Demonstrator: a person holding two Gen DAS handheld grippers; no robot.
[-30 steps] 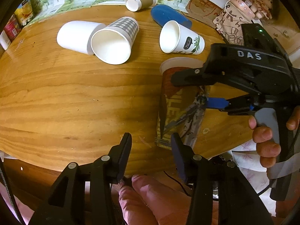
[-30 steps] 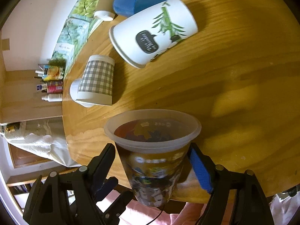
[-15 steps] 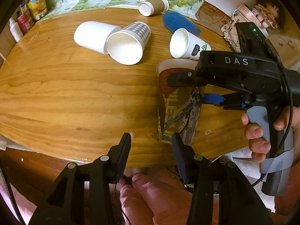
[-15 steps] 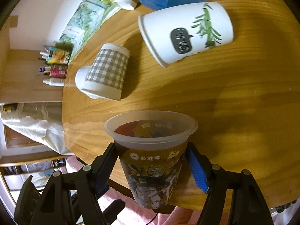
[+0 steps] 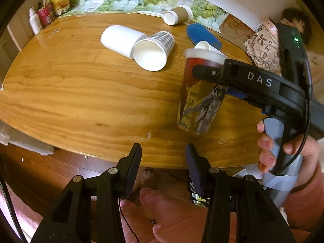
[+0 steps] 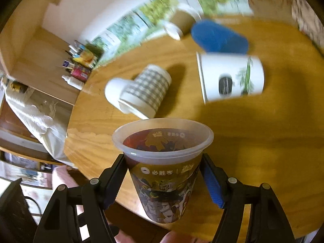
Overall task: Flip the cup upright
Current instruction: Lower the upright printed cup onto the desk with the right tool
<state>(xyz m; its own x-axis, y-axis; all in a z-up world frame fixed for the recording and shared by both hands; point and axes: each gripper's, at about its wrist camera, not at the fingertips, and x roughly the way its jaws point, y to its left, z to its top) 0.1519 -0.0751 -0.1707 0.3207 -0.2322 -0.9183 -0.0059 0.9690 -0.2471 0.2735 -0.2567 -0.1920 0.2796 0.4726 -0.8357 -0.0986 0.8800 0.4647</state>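
Cup (image 6: 164,174) shifted inward from table edge (image 5: 97,156), apparently upright | right gripper (image 6: 163,180) clamps it | left gripper (image 5: 163,162) spread, unladen

Your right gripper (image 6: 163,172) holds the printed plastic cup (image 6: 163,168) between its two fingers, mouth up, over the near edge of the wooden table (image 6: 253,141). Behind it, a checked cup (image 6: 146,92), a white cup with leaf print (image 6: 230,77), a blue cup (image 6: 219,37) and a brown cup (image 6: 180,23) lie on their sides.

6 cups (image 6: 164,174), 2 tongs (image 5: 162,162)
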